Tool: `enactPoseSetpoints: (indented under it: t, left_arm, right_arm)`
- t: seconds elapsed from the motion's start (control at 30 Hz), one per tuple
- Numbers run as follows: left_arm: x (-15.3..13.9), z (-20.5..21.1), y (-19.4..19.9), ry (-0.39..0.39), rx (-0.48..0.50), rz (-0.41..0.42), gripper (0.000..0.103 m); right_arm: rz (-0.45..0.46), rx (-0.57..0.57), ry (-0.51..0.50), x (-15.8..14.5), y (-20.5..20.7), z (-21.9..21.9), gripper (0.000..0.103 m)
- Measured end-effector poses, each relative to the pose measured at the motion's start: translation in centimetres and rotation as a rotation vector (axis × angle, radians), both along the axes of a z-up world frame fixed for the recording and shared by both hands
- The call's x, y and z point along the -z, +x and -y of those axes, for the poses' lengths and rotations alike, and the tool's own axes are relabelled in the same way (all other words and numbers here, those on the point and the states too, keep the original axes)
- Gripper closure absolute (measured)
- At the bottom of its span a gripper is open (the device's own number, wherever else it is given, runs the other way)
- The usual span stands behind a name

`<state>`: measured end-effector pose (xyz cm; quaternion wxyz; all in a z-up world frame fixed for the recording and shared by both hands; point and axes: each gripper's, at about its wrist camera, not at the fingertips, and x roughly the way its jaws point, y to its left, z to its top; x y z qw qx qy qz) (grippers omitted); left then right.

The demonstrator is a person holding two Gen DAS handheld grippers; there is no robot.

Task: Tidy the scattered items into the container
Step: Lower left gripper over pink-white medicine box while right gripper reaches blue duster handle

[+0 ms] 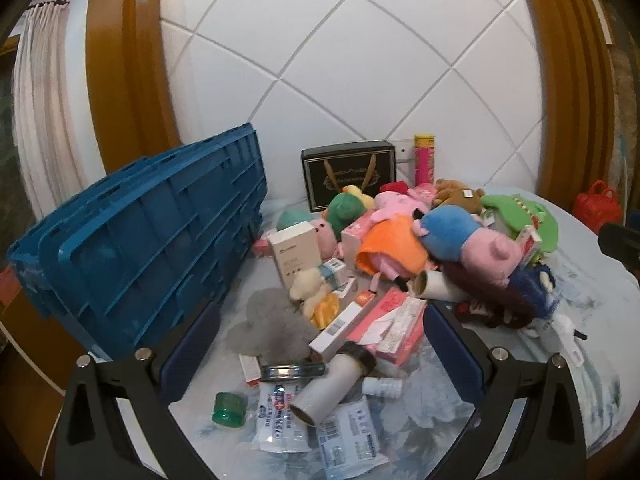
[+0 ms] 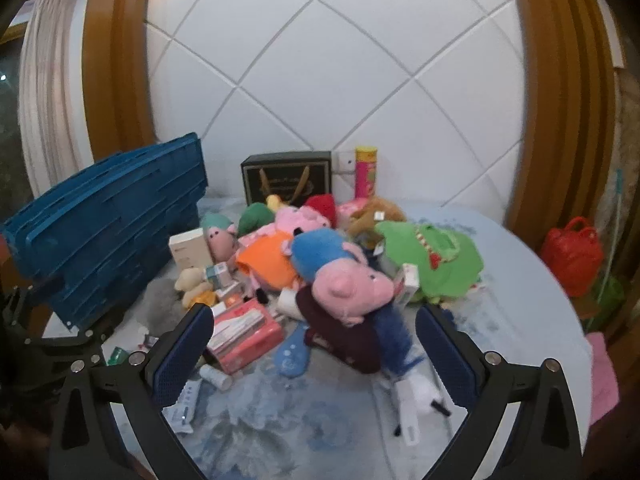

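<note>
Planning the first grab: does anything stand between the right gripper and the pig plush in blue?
Nothing visible does. The right gripper is open, and the pig plush lies atop the pile just beyond its fingertips, uncovered.

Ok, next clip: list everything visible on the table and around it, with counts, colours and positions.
crate: one, blue, tipped on its side, table's left
gift box: one, black, against back wall
snack tube: one, pink with yellow lid, right of gift box
plush toys: a heap, pink, blue, orange, green, table centre
pink box: one, front of heap
cardboard tube: one, white, near front
wipe packets: at least two, white, front edge
green cap: one, front left
red bag: one, beyond table, right
left hand-held gripper: open, empty
right hand-held gripper: open, empty
</note>
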<state>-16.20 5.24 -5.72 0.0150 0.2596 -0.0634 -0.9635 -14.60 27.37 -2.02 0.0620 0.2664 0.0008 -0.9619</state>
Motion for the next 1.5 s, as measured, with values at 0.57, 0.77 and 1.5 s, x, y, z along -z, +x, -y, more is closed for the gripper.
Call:
enactPoseSetpoints:
  t: [0.57, 0.77, 1.5]
  left_arm:
    - [5.4, -0.7, -4.8, 0.015, 0.193, 0.059, 0.000]
    - [8.9, -4.0, -7.4, 0.010, 0.372, 0.123, 0.000]
    - [17.3, -4.5, -15.0, -0.031, 0.410, 0.335, 0.022]
  right_arm:
    - [0.121, -0.015, -0.017, 5.4, -4.5, 3.4, 0.001]
    - [0.155, 0.047, -0.013, 6.9, -5.2, 1.8, 0.001]
    - [0.308, 0.199, -0.067, 13.0, -8.2, -4.2, 0.001]
